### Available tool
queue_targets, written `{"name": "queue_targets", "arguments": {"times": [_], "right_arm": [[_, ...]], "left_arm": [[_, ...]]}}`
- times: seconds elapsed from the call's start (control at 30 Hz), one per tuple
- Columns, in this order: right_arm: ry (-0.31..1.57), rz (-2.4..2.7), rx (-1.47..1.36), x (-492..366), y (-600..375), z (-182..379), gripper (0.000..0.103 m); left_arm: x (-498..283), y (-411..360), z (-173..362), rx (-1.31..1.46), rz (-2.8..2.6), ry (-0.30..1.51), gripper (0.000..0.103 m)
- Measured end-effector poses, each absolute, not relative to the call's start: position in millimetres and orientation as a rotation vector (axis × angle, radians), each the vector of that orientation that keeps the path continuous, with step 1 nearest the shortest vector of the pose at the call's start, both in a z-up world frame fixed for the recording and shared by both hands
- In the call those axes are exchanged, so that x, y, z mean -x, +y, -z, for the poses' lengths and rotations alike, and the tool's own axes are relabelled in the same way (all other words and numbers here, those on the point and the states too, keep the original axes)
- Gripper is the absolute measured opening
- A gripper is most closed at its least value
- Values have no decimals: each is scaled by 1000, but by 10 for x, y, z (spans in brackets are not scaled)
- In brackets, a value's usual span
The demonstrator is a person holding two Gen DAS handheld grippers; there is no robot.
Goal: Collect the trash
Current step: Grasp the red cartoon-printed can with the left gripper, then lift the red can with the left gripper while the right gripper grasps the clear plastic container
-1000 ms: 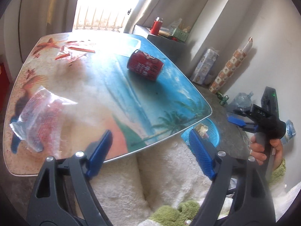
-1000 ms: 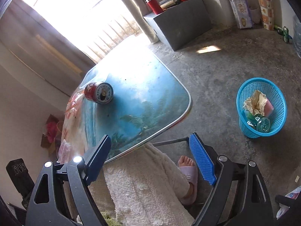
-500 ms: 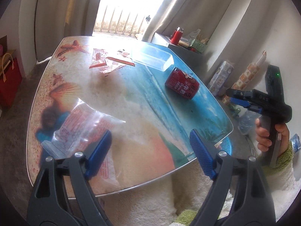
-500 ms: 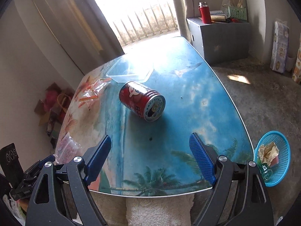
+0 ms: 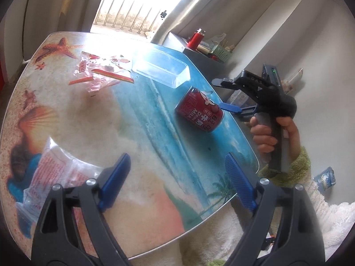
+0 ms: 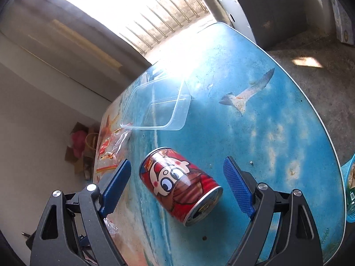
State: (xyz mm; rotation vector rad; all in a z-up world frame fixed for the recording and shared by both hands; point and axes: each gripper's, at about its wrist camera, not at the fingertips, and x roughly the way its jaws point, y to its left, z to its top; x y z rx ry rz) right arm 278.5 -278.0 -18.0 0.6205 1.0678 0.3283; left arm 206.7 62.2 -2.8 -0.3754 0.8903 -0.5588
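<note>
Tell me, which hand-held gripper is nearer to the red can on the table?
Right. The right hand-held gripper is open with the red can lying between its fingers, untouched. The left hand-held gripper is open over the table's near edge, well short of the can.

We are in a lived-in room of a home. Before us stands a low table (image 6: 277, 119) printed with a beach scene of starfish, palms and a gull. At the far end, daylight floods through a barred opening (image 5: 128, 15) hung with pale curtains (image 5: 190, 6). To the right, a grey cabinet (image 6: 273, 15) against the bare wall carries a red flask (image 5: 196, 39) and a small green basket (image 5: 223, 52). The floor (image 6: 321, 77) is rough concrete, and bags (image 6: 82, 144) sit heaped by the left wall.
</note>
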Motion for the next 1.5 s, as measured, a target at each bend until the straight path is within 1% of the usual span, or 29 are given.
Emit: {"name": "queue_targets", "arguments": {"times": [0.13,0.43,0.6,0.73,0.97,1.0,1.1,1.3,1.5], "right_arm": [[1133,-400,-716,-2754,-2771,361,83],[1163,-623,-924,-2310,-2722,514,83],[1113,-642,-1037,-2117,-2962,598,83],[1081,-605,-1094,-2027,-3192,659,83],[1030,-530,-1041,-1809,-3383,585,83],[1027,-518,-1030,-1776,-3402,575,83],[1023,-491,-998,-1717,-3455,561,83],[1027,-460,-918,-1677,-3532,497,83],[1034,-468,-795,-1897,-3365,296,83]], "left_arm": [[-2299,466,103,454,597,927,83],[-2684,123,301,511,568,1000,83],[-2860,-19,333,470,515,1012,83],[-3056,-265,336,338,460,1017,83],[-3346,-535,468,219,370,1078,81],[-3360,-544,491,216,359,1086,75],[-3362,-540,491,197,338,1073,65],[-3281,-466,487,220,331,1079,64],[-2912,-384,490,189,339,1072,64]]}}
